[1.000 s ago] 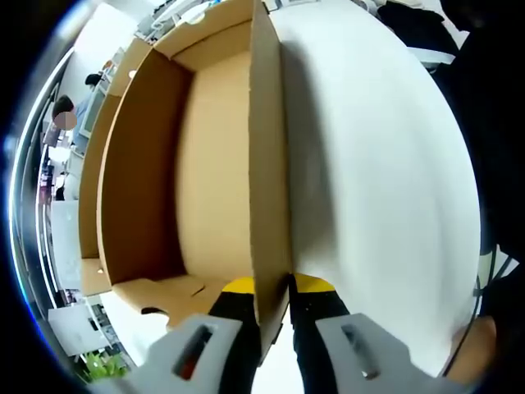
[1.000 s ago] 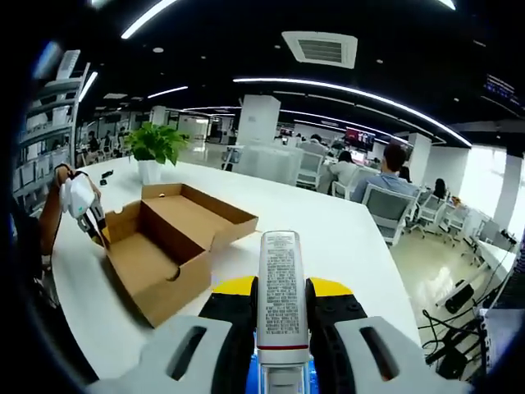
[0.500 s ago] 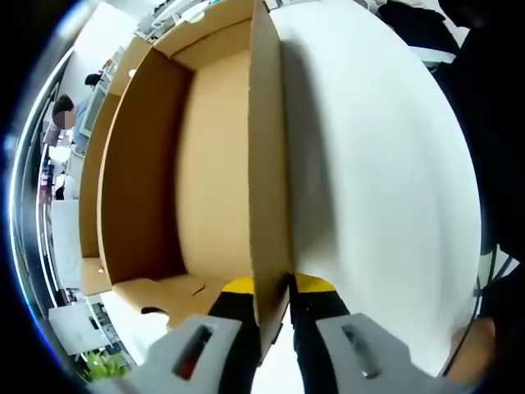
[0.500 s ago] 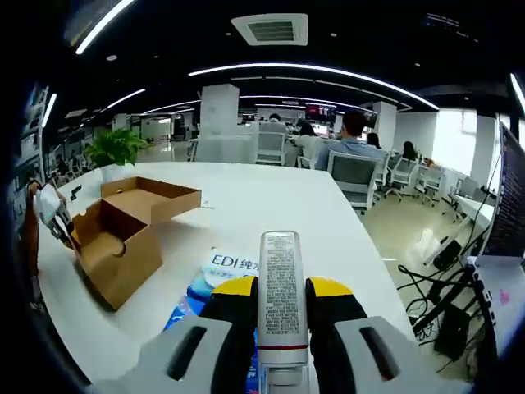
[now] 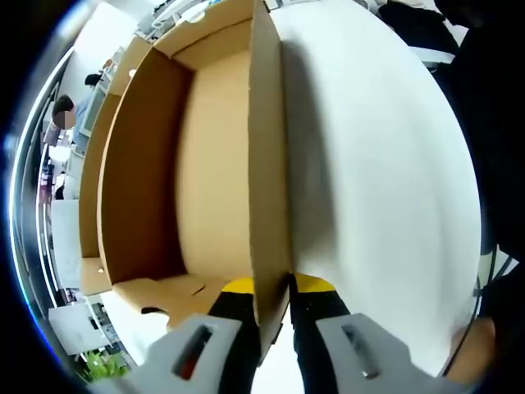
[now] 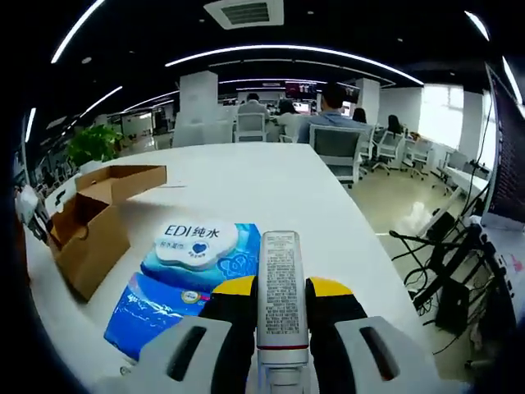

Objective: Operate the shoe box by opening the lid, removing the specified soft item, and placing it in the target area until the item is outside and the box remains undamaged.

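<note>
The right gripper (image 6: 281,308) pinches a white tube (image 6: 281,287), its long axis pointing forward; the left gripper (image 5: 273,300) clamps the shoe box (image 5: 205,164) wall.

Ahead of me a white desk (image 6: 271,176) stretches away. On it, near me, lies a blue pack of wet wipes (image 6: 193,271) with a white label. A potted plant (image 6: 92,144) stands at the desk's far left end. Beyond are office chairs (image 6: 330,156) and seated people (image 6: 332,115) under long ceiling lights (image 6: 287,51).
</note>
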`<move>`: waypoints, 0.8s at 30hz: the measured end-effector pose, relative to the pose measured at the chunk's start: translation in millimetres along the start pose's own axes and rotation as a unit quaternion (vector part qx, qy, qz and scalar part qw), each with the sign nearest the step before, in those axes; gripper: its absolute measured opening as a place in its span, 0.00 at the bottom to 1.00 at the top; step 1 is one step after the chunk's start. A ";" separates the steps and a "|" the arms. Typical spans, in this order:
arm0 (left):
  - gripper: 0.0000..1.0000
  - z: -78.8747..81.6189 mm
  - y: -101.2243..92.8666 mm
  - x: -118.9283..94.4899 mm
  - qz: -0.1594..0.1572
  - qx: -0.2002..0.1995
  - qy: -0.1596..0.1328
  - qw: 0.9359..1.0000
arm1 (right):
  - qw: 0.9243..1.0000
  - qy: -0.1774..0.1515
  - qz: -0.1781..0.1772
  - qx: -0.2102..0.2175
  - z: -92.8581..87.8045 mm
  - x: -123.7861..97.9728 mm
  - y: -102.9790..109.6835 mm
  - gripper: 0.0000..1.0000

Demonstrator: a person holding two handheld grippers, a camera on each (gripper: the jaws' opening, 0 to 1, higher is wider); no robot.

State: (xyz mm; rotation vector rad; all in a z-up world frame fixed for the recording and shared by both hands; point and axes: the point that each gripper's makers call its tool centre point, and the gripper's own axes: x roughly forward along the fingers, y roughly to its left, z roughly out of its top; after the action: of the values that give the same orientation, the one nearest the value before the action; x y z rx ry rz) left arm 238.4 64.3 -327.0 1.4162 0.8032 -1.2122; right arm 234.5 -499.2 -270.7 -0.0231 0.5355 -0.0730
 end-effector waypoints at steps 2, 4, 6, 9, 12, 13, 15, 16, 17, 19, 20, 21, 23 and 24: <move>0.11 -0.1 0.6 0.1 0.001 0.000 0.000 1.000 | 1.000 0.008 -0.001 -0.002 -7.2 5.0 -1.5 0.22; 0.11 -0.2 0.9 0.2 0.001 0.000 0.000 1.000 | 1.000 0.014 -0.001 -0.001 -12.3 9.0 -3.0 0.22; 0.11 -0.3 1.1 0.2 0.001 0.000 0.000 1.000 | 1.000 0.018 -0.001 0.002 -16.2 12.2 -4.7 0.22; 0.11 -0.5 1.7 0.4 0.001 0.000 0.000 1.000 | 1.000 0.023 -0.003 0.006 -21.2 15.0 -5.1 0.22; 0.11 -0.6 2.2 0.4 0.001 0.000 0.000 1.000 | 1.000 0.027 -0.006 0.004 -25.6 17.7 -7.3 0.22; 0.11 -0.6 2.2 0.4 0.001 0.000 0.000 1.000 | 1.000 0.027 -0.008 0.004 -26.9 18.8 -8.5 0.22; 0.11 -0.6 2.3 0.4 0.001 0.001 0.000 1.000 | 1.000 0.028 -0.007 0.006 -28.2 19.9 -9.2 0.22; 0.11 -0.6 2.3 0.4 0.001 0.001 0.000 1.000 | 1.000 0.028 -0.007 0.007 -28.5 20.1 -9.3 0.22; 0.11 -0.7 2.7 0.5 0.002 0.001 0.000 1.000 | 0.999 0.035 -0.007 0.005 -34.0 25.4 -10.1 0.22; 0.11 -0.8 2.8 0.5 0.002 0.001 0.000 1.000 | 0.999 0.037 -0.006 0.006 -36.5 27.9 -9.6 0.22; 0.11 -0.8 2.9 0.5 0.002 0.001 0.000 1.000 | 0.999 0.038 -0.005 0.006 -37.2 28.6 -9.5 0.22; 0.11 -0.8 2.9 0.4 0.002 0.001 0.000 1.000 | 0.999 0.038 -0.006 0.006 -38.0 29.8 -9.5 0.22; 0.11 -0.9 3.0 0.4 0.002 0.001 0.000 1.000 | 0.999 0.041 -0.005 0.005 -39.4 31.5 -9.9 0.22; 0.11 -0.9 3.1 0.4 0.002 0.001 0.000 1.000 | 0.999 0.043 -0.006 0.005 -39.9 32.3 -10.5 0.22</move>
State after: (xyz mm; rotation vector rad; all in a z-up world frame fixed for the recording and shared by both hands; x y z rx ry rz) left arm 241.6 64.5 -326.6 1.4180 0.7993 -1.2106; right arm 241.1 -512.2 -321.0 -0.0141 0.6202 -0.0876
